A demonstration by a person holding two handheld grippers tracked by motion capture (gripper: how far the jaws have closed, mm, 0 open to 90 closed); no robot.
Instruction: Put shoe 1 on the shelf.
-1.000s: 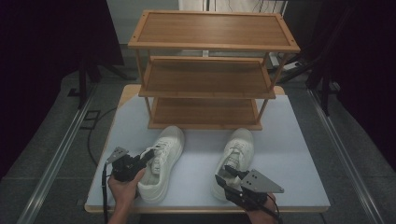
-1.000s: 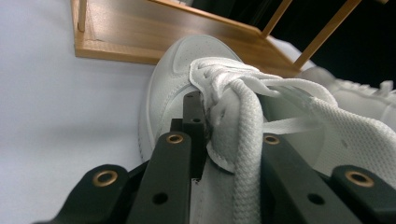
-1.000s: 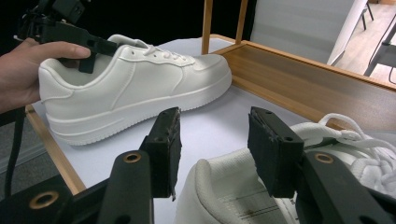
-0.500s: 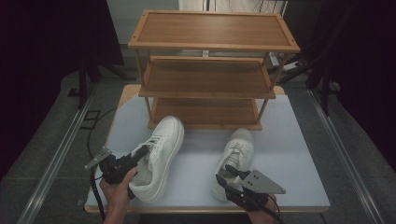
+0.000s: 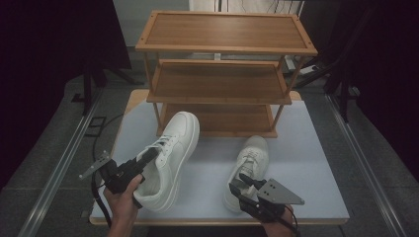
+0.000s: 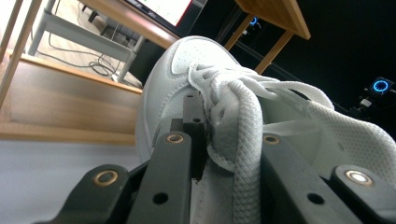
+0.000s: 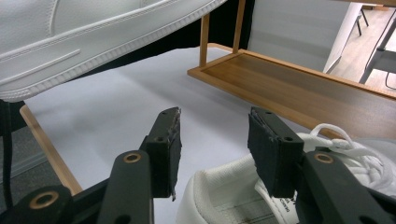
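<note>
Left shoe [image 5: 170, 158] was held raised by the left gripper [image 5: 129, 168], jaws closed on its tongue; right gripper [image 5: 247, 190] jaws were parted over the right shoe [image 5: 249, 165].

Two white lace-up sneakers are seen on the pale table [image 5: 316, 163], in front of a wooden three-tier shoe rack [image 5: 225, 74] set toward the far edge. The left sneaker [image 5: 170, 158] is held clear of the tabletop, tilted, its toe pointed toward the rack's bottom shelf and its heel toward the near left corner; it is gripped at the laced tongue by the left gripper [image 5: 148, 157], whose jaws are closed on the tongue and laces. The right sneaker [image 5: 249, 165] is laid flat nearer the near edge, toe toward the rack, laces loosely tied, its heel collar placed between the spread jaws of the right gripper [image 5: 241, 180].
</note>
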